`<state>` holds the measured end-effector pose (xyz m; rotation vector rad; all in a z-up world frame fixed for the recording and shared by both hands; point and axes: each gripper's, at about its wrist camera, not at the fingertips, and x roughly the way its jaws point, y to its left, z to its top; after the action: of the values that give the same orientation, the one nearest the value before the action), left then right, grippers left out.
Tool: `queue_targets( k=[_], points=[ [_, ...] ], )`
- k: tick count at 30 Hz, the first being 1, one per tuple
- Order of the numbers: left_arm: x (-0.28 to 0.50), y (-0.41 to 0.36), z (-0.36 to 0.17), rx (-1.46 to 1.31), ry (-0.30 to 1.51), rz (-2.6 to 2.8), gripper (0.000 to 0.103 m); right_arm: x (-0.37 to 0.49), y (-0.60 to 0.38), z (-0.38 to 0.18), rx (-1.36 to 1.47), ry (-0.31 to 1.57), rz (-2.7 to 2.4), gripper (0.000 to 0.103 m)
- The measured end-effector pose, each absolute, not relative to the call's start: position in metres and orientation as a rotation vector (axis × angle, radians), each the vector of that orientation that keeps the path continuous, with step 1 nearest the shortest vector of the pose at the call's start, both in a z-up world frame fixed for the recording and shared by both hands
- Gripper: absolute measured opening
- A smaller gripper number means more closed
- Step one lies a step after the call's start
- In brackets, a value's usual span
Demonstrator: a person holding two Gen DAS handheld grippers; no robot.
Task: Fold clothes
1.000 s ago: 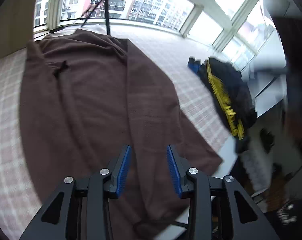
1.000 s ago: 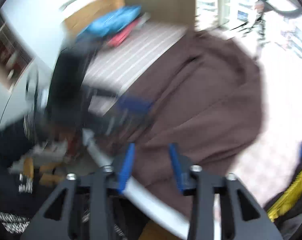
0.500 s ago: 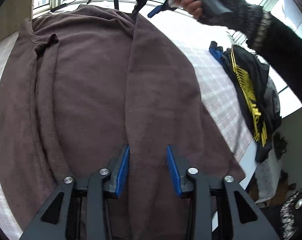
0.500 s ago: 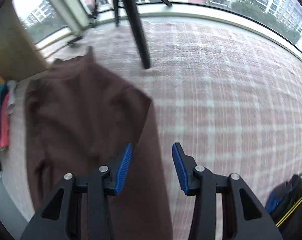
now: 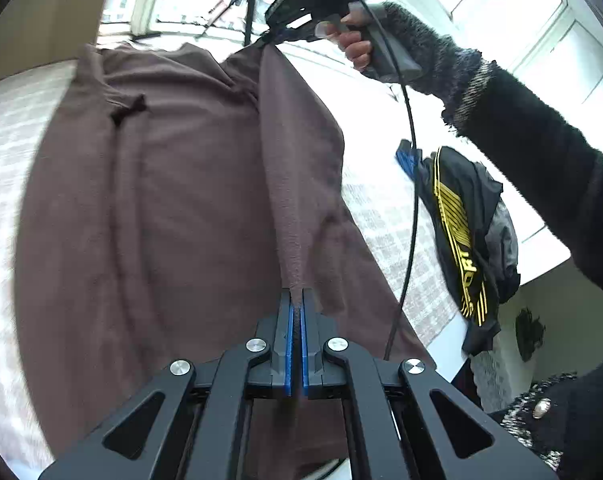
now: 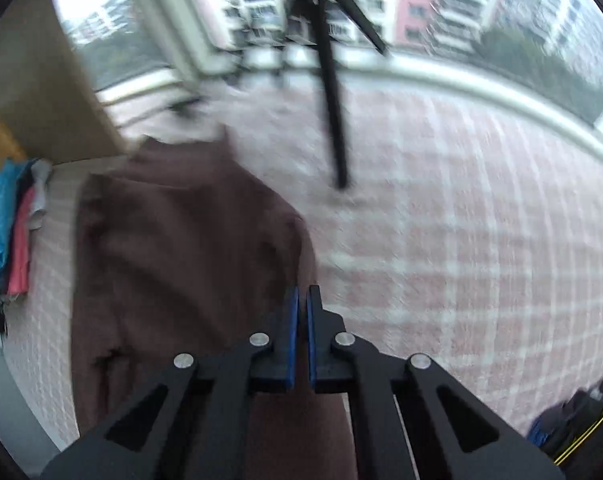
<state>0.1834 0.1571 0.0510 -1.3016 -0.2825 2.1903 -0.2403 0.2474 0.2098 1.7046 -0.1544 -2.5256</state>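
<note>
1. Up close in the left wrist view, the left gripper point(image 5: 296, 300) has just closed its jaws and pinches a raised fold of the brown garment point(image 5: 173, 208), which lies spread on the checked bed cover point(image 5: 385, 216). Farther off, the right gripper point(image 5: 275, 34) clamps the same fold's far end. A black and yellow garment point(image 5: 461, 232) lies near the bed's edge.
2. From the right wrist view, blurred, the right gripper point(image 6: 302, 300) has just closed on the brown garment's point(image 6: 181, 256) edge. A tripod leg point(image 6: 333, 112) stands beyond it.

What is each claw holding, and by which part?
Both hold the brown garment along one raised fold: left claw pinches its near end, right claw its far end by the window.
</note>
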Motion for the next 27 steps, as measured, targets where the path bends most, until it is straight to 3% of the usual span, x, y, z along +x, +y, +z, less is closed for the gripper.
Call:
queue_targets(
  k=[4, 8, 11, 14, 20, 22, 24, 27],
  points=[
    [0.187, 0.148, 0.041, -1.347, -0.323, 2.255, 0.002, -0.255, 0.186, 0.2, 1.606, -0.042, -2.426, 0.006],
    [0.183, 0.14, 0.015, -1.476, -0.393, 2.234, 0.002, -0.261, 0.163, 0.193, 1.688, 0.004, -2.314, 0.007],
    [0.186, 0.139, 0.023, -1.479, -0.337, 2.25, 0.003, -0.223, 0.197, 0.232, 1.513, -0.106, -2.348, 0.011],
    [0.194, 0.132, 0.041, -1.426, -0.283, 2.323, 0.003, -0.17, 0.248, 0.25, 1.457, -0.094, -2.468, 0.017],
    [0.19, 0.147, 0.049, -1.369, -0.196, 2.267, 0.007, -0.1, 0.266, 0.198, 1.523, 0.037, -2.396, 0.017],
    [0.184, 0.16, 0.038, -1.408, -0.189, 2.21, 0.007, -0.097, 0.245, 0.18, 1.53, 0.125, -2.357, 0.021],
    [0.181, 0.166, 0.029, -1.439, -0.193, 2.18, 0.007, -0.093, 0.227, 0.166, 1.523, 0.247, -2.342, 0.035],
    [0.18, 0.169, 0.019, -1.475, -0.204, 2.157, 0.007, -0.099, 0.21, 0.155, 1.488, 0.34, -2.373, 0.038]
  ],
)
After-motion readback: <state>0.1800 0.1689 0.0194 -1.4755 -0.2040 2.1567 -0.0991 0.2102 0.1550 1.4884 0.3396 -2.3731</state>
